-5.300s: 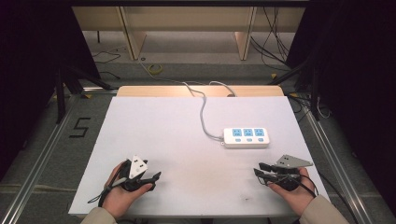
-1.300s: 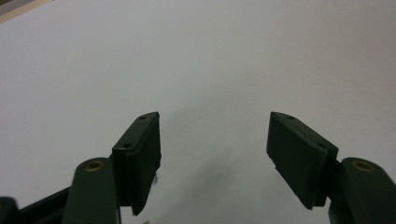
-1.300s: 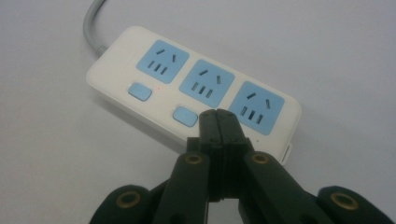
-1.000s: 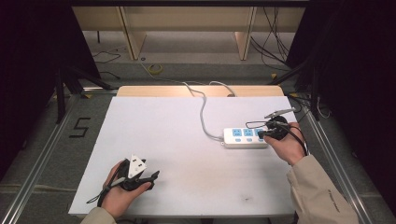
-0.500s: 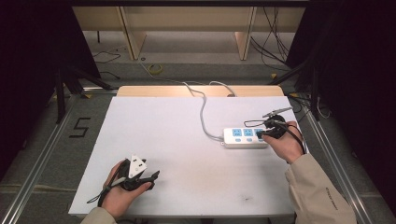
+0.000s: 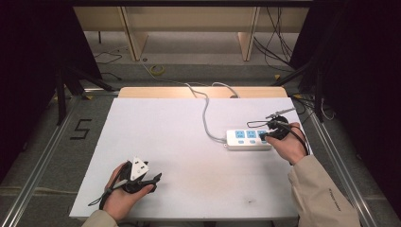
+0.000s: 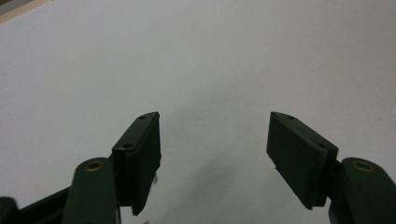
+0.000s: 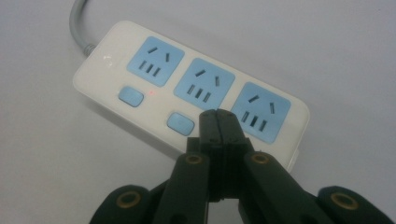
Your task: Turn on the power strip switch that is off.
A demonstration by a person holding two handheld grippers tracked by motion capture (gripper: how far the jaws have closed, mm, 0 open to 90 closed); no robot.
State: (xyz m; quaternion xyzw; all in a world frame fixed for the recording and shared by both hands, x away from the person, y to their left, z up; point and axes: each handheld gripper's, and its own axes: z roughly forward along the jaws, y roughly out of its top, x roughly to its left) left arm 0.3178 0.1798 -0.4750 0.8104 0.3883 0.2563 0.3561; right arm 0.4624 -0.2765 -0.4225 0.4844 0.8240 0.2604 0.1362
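A white power strip [image 6: 248, 140] with three blue sockets lies on the right of the white table; its grey cable [image 6: 206, 111] runs to the far edge. In the right gripper view the power strip [image 8: 140, 88] shows two blue buttons and a small red light beside the left one. My right gripper [image 8: 219, 122] is shut with nothing between its jaws, its tip over the strip's near edge where the third button would be. My right gripper [image 6: 265, 136] sits at the strip's right end. My left gripper [image 6: 152, 178] rests open at the near left, and my left gripper [image 7: 214, 149] holds nothing.
The white table [image 6: 165, 137] has a wooden strip along its far edge [image 6: 156, 92]. Metal rails [image 6: 42, 156] run along both sides. A "5" mark [image 6: 81, 128] is on the floor at the left. Wooden furniture legs and cables lie beyond the table.
Since 5.3 s ago my right gripper went from the near right edge up to the power strip. Over the last second it lowered onto the strip's right end. The left gripper stayed still.
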